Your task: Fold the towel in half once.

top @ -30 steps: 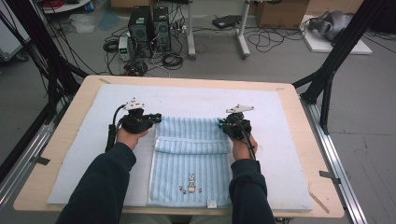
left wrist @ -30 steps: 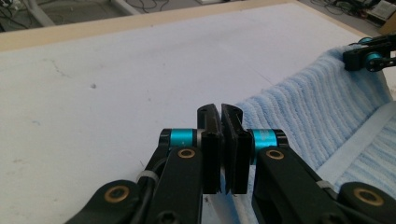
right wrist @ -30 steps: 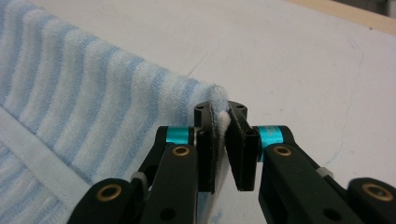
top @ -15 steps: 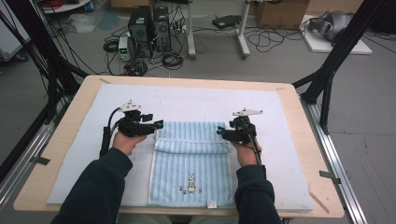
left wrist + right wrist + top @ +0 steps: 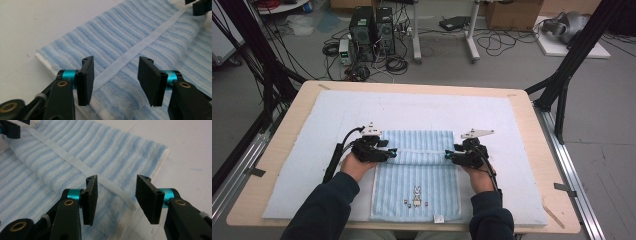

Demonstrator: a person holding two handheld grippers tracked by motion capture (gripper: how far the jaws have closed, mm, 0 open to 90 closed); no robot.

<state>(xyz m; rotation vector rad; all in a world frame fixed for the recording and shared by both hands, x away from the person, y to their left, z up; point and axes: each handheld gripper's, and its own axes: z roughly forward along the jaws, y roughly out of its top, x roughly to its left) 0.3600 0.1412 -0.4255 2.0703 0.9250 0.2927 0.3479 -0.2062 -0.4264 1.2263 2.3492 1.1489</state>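
Observation:
A light blue striped towel with a small rabbit motif lies on the pale mat. Its far part is folded toward me, and a pale hem band runs across the fold. My left gripper sits at the fold's left end. In its own view the left gripper is open, with the band passing between the jaws and nothing pinched. At the fold's right end is my right gripper. It is open too, and in its own view the right gripper straddles the band near the towel's corner.
The mat covers most of the wooden table. Bare mat lies beyond the towel and to both sides. Metal rails run along the table's sides, and black frame legs stand at the right. Computer towers and cables are on the floor beyond.
Both grippers have moved toward me, from the towel's far edge to the fold line lower down. The towel's near part with the rabbit has stayed put.

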